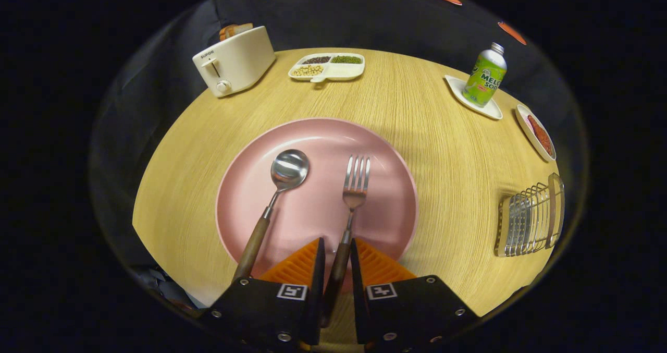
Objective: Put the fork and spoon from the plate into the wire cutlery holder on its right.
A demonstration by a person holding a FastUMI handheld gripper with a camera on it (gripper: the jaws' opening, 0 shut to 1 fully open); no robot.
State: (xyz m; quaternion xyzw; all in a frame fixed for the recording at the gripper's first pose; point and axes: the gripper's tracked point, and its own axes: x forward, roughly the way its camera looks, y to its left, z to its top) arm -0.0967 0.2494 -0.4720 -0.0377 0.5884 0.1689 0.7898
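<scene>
Staged dining booth: table (417, 113), toaster (234, 61), black cloth wall (365, 24).

From the plate (318, 186) I place everything. On it lie the spoon (276, 196) to the left and the fork (351, 207) to the right, heads pointing away from me. My gripper (337, 248) sits at the plate's near rim, its fingers either side of the fork's handle, close but not clearly pressing. Right of the plate stands the wire cutlery holder (529, 217). Beyond the plate sits a divided tray (328, 67); beyond-left a toaster (234, 61); beyond-right a bottle (484, 76) on a saucer (492, 110), with a dish (536, 133) further right.
</scene>
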